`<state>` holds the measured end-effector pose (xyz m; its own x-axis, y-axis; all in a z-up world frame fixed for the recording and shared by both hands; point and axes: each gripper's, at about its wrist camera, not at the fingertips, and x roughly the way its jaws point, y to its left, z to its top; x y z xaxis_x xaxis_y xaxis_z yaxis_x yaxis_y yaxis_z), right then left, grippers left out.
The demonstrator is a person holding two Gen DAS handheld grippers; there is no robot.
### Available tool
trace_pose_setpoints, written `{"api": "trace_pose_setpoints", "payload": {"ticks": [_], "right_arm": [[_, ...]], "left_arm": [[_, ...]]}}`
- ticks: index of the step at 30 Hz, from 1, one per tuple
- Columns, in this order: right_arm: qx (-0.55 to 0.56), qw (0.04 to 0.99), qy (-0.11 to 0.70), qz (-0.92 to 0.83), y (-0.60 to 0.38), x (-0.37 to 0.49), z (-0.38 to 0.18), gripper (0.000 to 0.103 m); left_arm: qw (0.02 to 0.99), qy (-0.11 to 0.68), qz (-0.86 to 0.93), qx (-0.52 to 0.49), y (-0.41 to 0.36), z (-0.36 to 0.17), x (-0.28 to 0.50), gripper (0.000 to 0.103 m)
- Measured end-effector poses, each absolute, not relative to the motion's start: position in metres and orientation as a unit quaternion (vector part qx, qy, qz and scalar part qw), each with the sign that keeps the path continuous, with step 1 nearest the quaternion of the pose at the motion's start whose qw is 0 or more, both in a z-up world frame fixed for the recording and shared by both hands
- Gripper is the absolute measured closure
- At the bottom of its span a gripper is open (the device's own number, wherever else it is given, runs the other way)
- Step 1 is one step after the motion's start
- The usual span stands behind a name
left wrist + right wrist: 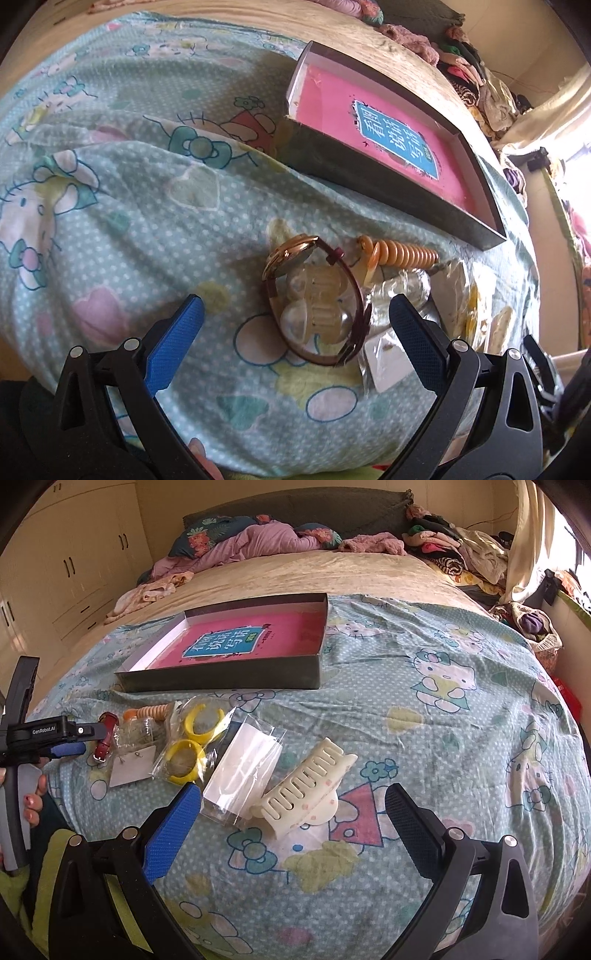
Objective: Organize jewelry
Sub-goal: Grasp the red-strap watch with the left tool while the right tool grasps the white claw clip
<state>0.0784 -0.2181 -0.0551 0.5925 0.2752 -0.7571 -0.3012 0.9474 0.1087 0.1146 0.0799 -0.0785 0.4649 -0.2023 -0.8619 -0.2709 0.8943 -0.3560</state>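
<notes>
In the left wrist view a watch with a gold case and maroon strap lies on the patterned bedsheet, right in front of my open left gripper and between its blue pads. An orange spiral bracelet lies just beyond it. In the right wrist view my right gripper is open above a white hair claw clip, not touching it. To the clip's left lie a clear packet with a white card, yellow rings in a bag and an earring card. The left gripper shows at the left edge, by the watch strap.
An open dark box with a pink book inside sits on the bed beyond the items, also seen as the box in the left wrist view. Clothes are heaped at the headboard. A hand holds the left gripper's handle.
</notes>
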Motion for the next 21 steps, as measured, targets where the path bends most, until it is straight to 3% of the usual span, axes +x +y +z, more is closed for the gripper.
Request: {"api": "trace_pose_setpoints", "payload": {"ticks": [4,10,18,21], "right_arm": [[-0.013,0.891,0.426,0.159,-0.219,0.083,-0.059,0.004],[-0.015,0.888,0.432,0.157,-0.217,0.090,-0.066,0.004],[-0.018,0.882,0.443,0.158,-0.215,0.097,-0.078,0.004],[-0.016,0.882,0.445,0.156,-0.217,0.101,-0.082,0.004]], "left_arm": [[0.817,0.519,0.017,-0.249,0.084,-0.081,0.123,0.010],[0.817,0.520,0.019,-0.246,0.087,-0.081,0.137,0.023],[0.824,0.513,0.000,-0.240,0.084,-0.080,0.144,0.061],[0.828,0.510,0.001,-0.233,0.085,-0.079,0.143,0.068]]}}
